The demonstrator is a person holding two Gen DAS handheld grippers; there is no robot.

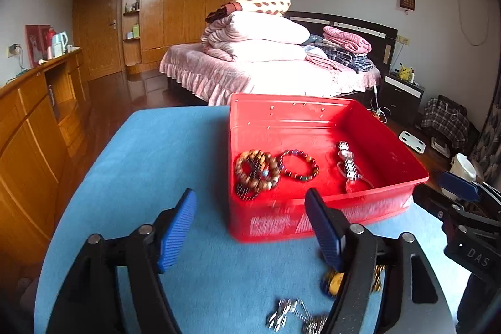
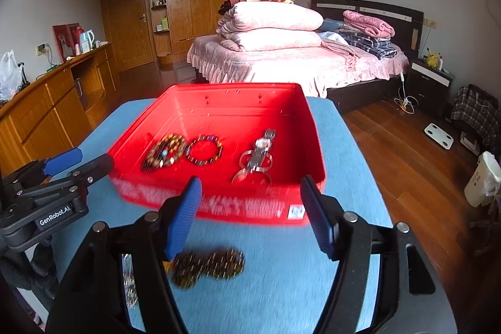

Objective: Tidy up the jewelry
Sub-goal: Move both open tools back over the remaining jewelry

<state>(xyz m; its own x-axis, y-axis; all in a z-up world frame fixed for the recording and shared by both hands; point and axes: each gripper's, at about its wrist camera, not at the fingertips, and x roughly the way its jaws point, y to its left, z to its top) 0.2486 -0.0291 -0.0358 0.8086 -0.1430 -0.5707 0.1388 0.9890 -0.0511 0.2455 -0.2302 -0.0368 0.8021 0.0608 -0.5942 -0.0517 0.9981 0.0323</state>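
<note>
A red plastic bin (image 1: pixel 313 118) stands on the blue-covered table. It holds a brown bead bracelet (image 1: pixel 256 168), a dark bead bracelet (image 1: pixel 299 165) and a silver watch (image 1: pixel 348 163). My left gripper (image 1: pixel 250 199) hovers open before the bin's near wall, nothing between its fingers. Under it lie a silver chain (image 1: pixel 289 315) and a yellow-beaded piece (image 1: pixel 335 282). In the right wrist view my right gripper (image 2: pixel 252 183) is open and empty at the bin (image 2: pixel 219 89). A loose dark bead string (image 2: pixel 209 266), blurred, lies on the cloth beneath it. The left gripper (image 2: pixel 78 160) shows at left.
The blue table cloth (image 1: pixel 156 161) drops off at left, right and behind the bin. Beyond are a wooden floor (image 2: pixel 407 161), a pink bed (image 2: pixel 297 61) with stacked quilts, and a wooden sideboard (image 1: pixel 31 121) along the left wall.
</note>
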